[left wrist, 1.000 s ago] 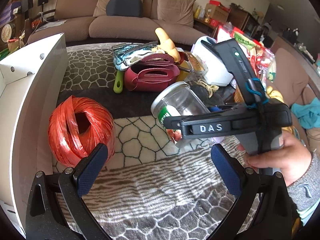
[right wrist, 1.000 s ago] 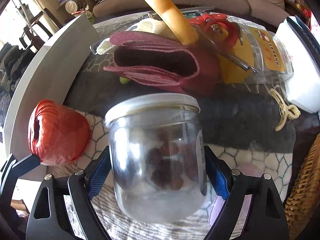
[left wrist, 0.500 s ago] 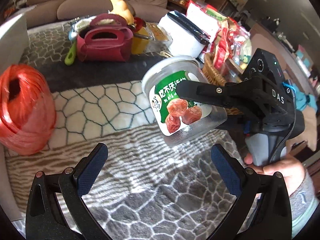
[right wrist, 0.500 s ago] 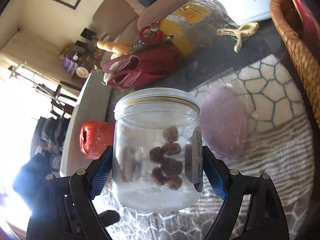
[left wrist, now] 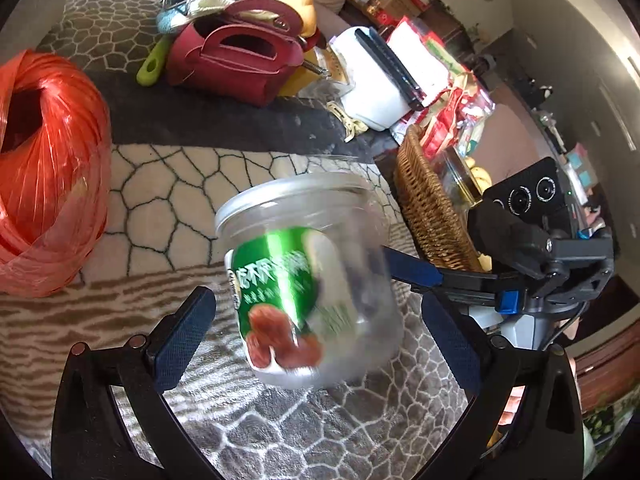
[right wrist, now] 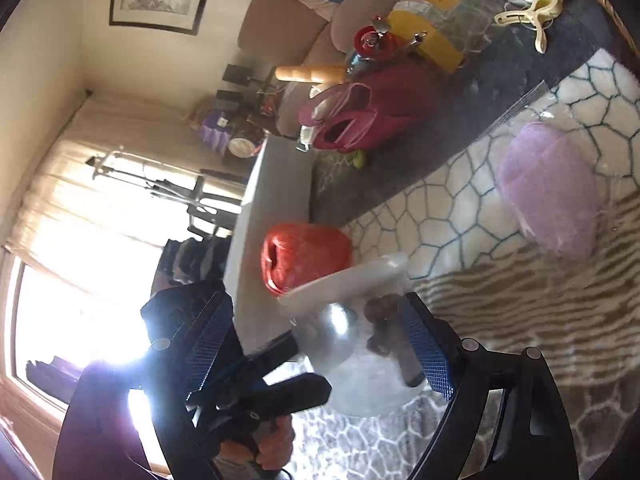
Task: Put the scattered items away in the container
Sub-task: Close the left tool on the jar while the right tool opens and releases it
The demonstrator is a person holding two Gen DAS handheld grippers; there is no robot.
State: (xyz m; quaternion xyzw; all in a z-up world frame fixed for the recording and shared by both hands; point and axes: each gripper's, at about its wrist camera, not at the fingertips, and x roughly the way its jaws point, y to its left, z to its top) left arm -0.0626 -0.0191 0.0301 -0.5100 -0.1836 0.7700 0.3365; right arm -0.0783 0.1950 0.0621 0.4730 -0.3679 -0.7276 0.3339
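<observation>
The clear plastic jar is smeared by motion blur in both views, so the print on its green label cannot be read; only reddish-brown fruit pictured low on the label comes through. In the right wrist view the jar sits so close to the lens that its base runs into glare, and a few dark fruits inside are just visible. It hangs in the air above the patterned, fleecy blanket, its long axis tilted, the pale lid end raised and leaning toward the orange raffia ball.

The right tongs appear spread wide: one blue-padded finger lies along the jar's side, the other stands clear of it, and whether the jar is gripped cannot be told. From the left wrist view only one finger of the right tongs shows, reaching in behind the jar. The left tongs are released, their textured blue pads wide apart either side of the jar and not touching it.

The woven wicker basket stands just right of the jar, its far side cut off by the right tool's body. A dark red felt bag sits farther back. A lilac fuzzy pad in clear wrap lies on the blanket.
</observation>
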